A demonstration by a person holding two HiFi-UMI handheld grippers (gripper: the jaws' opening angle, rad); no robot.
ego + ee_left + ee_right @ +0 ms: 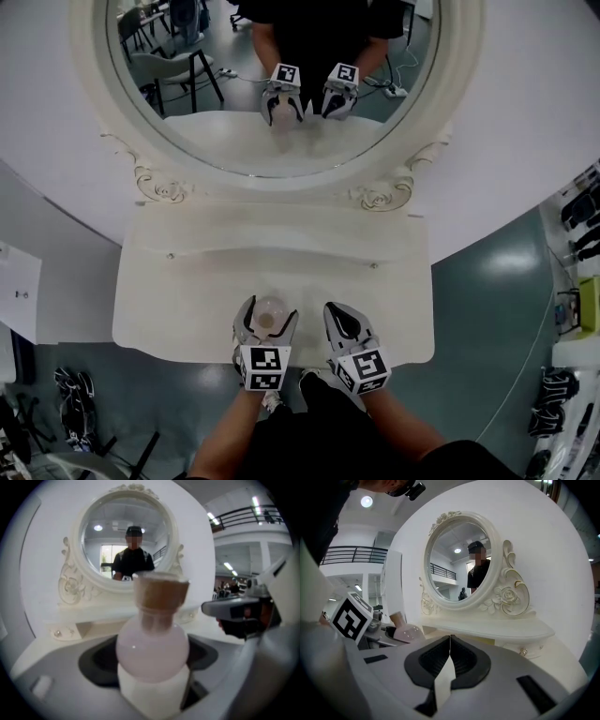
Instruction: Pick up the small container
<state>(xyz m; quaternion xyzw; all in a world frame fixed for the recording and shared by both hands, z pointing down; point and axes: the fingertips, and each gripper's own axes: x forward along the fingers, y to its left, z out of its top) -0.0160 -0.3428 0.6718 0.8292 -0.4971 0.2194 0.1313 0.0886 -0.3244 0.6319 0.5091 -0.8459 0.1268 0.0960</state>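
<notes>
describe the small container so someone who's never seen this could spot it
Find the white dressing table under the round mirror and look at its front edge, where the left gripper is shut on the small container. It is a round, pale pink bottle with a tan stopper, the only loose item there; the right gripper beside it holds nothing.

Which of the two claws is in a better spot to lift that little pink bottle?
The left gripper: its jaws clasp the pink bottle on both sides. The right gripper is shut, empty, off beside it.
</notes>
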